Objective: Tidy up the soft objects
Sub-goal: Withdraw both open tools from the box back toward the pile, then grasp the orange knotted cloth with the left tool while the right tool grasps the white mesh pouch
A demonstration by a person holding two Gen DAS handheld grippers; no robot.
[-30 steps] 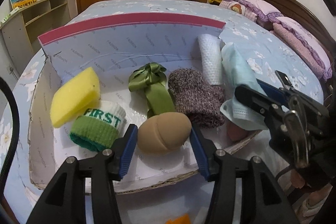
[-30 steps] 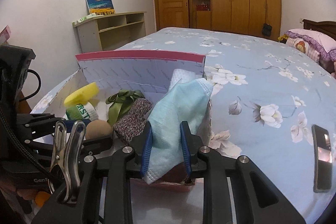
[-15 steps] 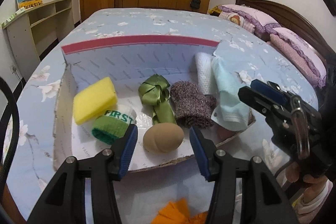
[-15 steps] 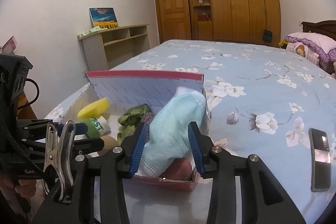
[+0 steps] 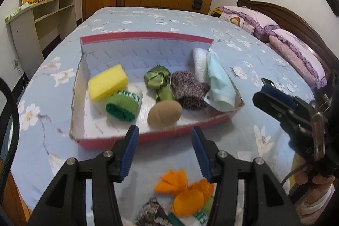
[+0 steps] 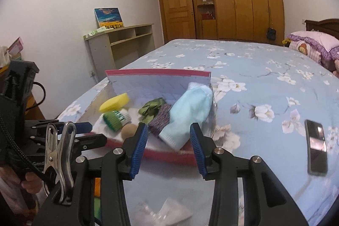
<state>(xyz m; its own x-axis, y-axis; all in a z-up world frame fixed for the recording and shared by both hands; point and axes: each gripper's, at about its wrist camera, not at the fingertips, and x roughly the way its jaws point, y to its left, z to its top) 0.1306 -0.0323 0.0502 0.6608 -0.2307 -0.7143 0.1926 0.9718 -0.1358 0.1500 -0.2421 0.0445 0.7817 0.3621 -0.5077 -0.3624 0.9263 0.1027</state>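
- The box (image 5: 135, 139), a shallow red-edged cardboard tray on the bed (image 5: 169, 20), holds the sorted soft things in a loose row.
- Inside, from 9 to 3 o'clock: yellow sponge (image 5: 107, 84), green cuff (image 5: 122, 107), tan pad (image 5: 164, 113), green ribbon (image 5: 160, 82), purple knit (image 5: 189, 91), white roll (image 5: 199, 64) and blue mask (image 5: 219, 86).
- The mask leans on the box's 3 o'clock wall, its lower hem draped toward the rim; in the right view it (image 6: 189, 113) lies past the pads, untouched.
- Left claw (image 5: 164, 153): open, empty, jaws apart just short of the box's near wall, with the tan pad beyond the gap.
- Right claw (image 6: 168, 147): also open and empty, near the box's corner at 3 o'clock.
- An orange puff (image 5: 182, 190) and a knit piece with green lettering (image 5: 175, 216) lie on the bed at 6 o'clock, outside the box; these look like the next to go in.
- Handling, as I judge it: all are light and squashy, so a firm pinch through the thick middle should hold. The puff's loose petals may slip or tear away, so take its bunched core.
- The mask is thin and floppy; gripped at an edge it will dangle.
- A phone (image 6: 315, 148) lies on the bed, well apart at 3 o'clock.
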